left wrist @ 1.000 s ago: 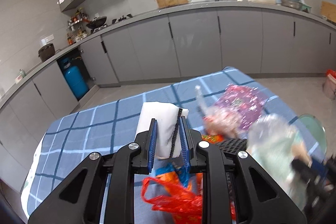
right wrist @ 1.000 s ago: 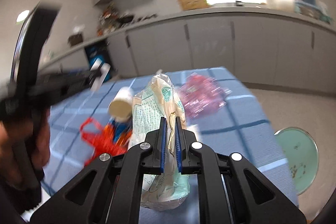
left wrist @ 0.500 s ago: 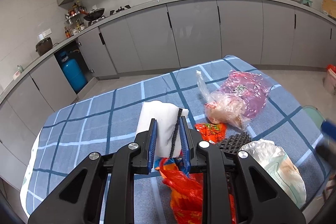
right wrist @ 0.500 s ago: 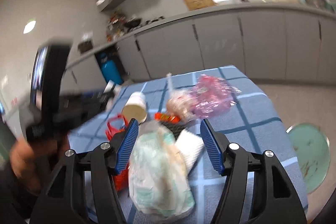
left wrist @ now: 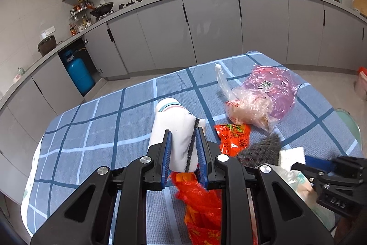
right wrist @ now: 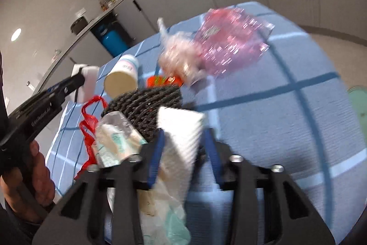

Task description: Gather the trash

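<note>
My left gripper [left wrist: 183,148] is shut on a white sponge with a dark scrub strip [left wrist: 176,130], held above the blue checked tablecloth [left wrist: 103,130]. Below it lies a red plastic bag [left wrist: 201,206]. My right gripper [right wrist: 183,141] is open, its jaws on either side of a white folded napkin [right wrist: 181,128]; it shows at the right in the left wrist view [left wrist: 321,167]. A pale green printed bag [right wrist: 114,144] lies just to its left. A dark knitted scrubber [right wrist: 146,102], a red wrapper [left wrist: 231,137], a clear bag [left wrist: 247,107] and a purple bag [left wrist: 275,88] lie beyond.
A white paper cup [right wrist: 122,80] lies on its side near the left gripper [right wrist: 78,84]. Grey kitchen cabinets [left wrist: 206,26] run behind the table. A blue gas cylinder [left wrist: 79,72] stands at the left. A green stool [left wrist: 351,123] stands off the table's right edge.
My right gripper opened and let go of the pale green bag, which now lies on the table, then moved down over the white napkin. The left gripper kept its hold on the sponge.
</note>
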A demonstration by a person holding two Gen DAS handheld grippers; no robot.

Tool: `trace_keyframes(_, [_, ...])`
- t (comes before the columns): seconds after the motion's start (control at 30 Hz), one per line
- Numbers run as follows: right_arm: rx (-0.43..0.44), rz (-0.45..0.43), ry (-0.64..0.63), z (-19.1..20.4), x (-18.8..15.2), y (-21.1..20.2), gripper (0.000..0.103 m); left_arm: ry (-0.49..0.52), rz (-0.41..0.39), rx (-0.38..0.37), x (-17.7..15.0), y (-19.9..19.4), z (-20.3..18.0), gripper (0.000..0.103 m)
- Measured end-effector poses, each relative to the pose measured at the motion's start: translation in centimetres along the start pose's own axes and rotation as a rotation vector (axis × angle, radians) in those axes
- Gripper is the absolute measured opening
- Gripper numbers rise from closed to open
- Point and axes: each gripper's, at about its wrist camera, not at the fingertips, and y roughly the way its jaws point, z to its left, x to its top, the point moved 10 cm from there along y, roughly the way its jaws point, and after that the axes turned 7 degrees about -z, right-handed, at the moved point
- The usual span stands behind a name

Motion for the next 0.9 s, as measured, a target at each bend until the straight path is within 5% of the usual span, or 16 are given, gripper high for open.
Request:
trace_keyframes(0.07, [0.0, -0.026, -0.008, 0.3, 0.4, -0.6, 0.013, -0.006, -0.002, -0.001, 0.0, -0.1, 0.2, 0.023])
trace_keyframes(0.4, [0.012, -0.408, -0.165, 6.3, 7.6, -11.2, 0.011, -0.062, -0.083, 0.008, 2.4, -3.1, 2.5, 0.023])
trace_keyframes(0.63, [-0.103, -0.428, -0.265, 6.7, 8.4, -10.7, 0.011, -0.101, -0.137, 0.002, 4.6, -5.2, 3.2, 0.023])
trace_keyframes(0.77, [-0.067, -0.376, -0.225, 5.9, 7.6, -8.7, 0.011, -0.093, -0.168, -0.013, 5.9, -5.7, 2.2, 0.023])
trace_keyframes(0.9, [-0.011, -0.388, -0.173, 5.9, 8.0, -9.0, 0.011, -0.056, -0.095, 0.0, 3.4, -2.9, 0.0, 0.023])
